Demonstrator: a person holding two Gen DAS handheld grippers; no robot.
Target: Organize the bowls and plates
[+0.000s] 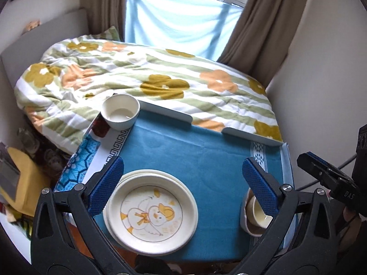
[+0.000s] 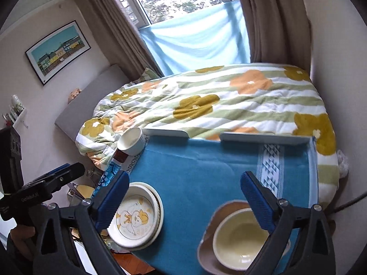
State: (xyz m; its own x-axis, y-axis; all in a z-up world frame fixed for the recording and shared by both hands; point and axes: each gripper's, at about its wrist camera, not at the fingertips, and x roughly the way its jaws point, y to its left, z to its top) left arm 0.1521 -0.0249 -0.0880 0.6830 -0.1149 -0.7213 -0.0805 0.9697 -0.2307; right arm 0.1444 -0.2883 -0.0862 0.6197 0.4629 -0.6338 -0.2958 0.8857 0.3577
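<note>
A blue-clothed worktop (image 1: 206, 155) lies under me. My left claw (image 1: 183, 183) gapes above stacked plates (image 1: 151, 208); my right claw (image 2: 185, 197) gapes over nested bowls (image 2: 238, 236), gripping nothing.

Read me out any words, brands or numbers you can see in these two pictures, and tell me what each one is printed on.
"DAS": white letters on the black body of the right tongs, cut off at the edge of the left wrist view.
"GenRobot.AI": small and soft white print on the black body of the left tongs; my best reading.
Duck plate: faint yellow marks under the drawing, too blurred to read.
Framed picture: no legible text.
</note>
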